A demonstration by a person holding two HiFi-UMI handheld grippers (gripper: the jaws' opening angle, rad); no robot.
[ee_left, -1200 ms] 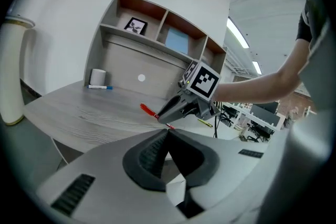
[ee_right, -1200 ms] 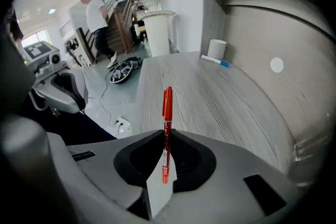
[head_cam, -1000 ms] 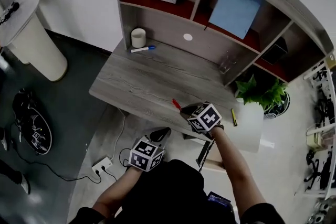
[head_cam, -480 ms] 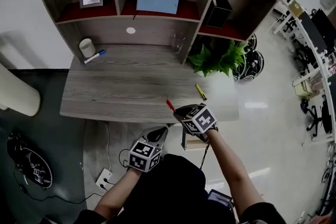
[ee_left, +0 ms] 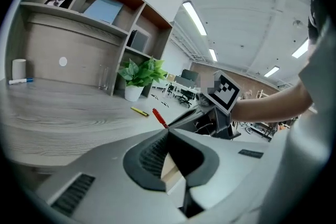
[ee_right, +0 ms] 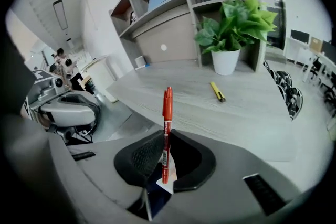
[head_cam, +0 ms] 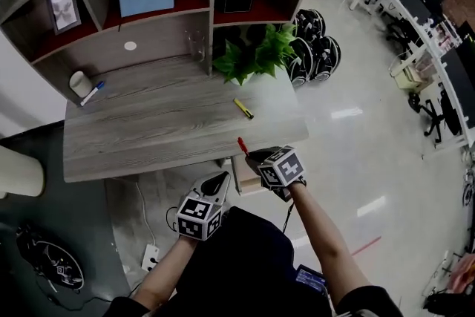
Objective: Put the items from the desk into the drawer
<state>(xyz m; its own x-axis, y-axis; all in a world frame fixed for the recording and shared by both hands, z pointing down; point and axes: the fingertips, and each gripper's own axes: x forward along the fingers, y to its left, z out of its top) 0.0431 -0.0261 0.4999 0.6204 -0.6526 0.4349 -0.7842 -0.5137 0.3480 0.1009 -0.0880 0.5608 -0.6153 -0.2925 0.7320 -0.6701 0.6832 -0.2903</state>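
Observation:
My right gripper (head_cam: 252, 154) is shut on a red pen (head_cam: 241, 145), held just off the desk's front edge (head_cam: 185, 156). In the right gripper view the red pen (ee_right: 167, 113) stands upright between the black pads (ee_right: 142, 157). My left gripper (head_cam: 221, 182) hangs lower and to the left, below the desk edge, jaws closed together with nothing between them. A yellow marker (head_cam: 243, 108) lies on the desk near the right end. A blue-capped marker (head_cam: 92, 93) lies at the back left beside a white cup (head_cam: 78, 82). A pale drawer (head_cam: 239, 178) shows under the desk edge, between the grippers.
A potted plant (head_cam: 252, 56) and a clear glass (head_cam: 195, 44) stand at the desk's back. The shelf unit (head_cam: 211, 7) above holds a framed picture, a blue folder and a black box. Office chairs and desks fill the room to the right.
Both grippers have moved right along the desk's front edge, now near its right end. The red pen stays clamped in the right gripper, which has rolled. The drawer has come into view.

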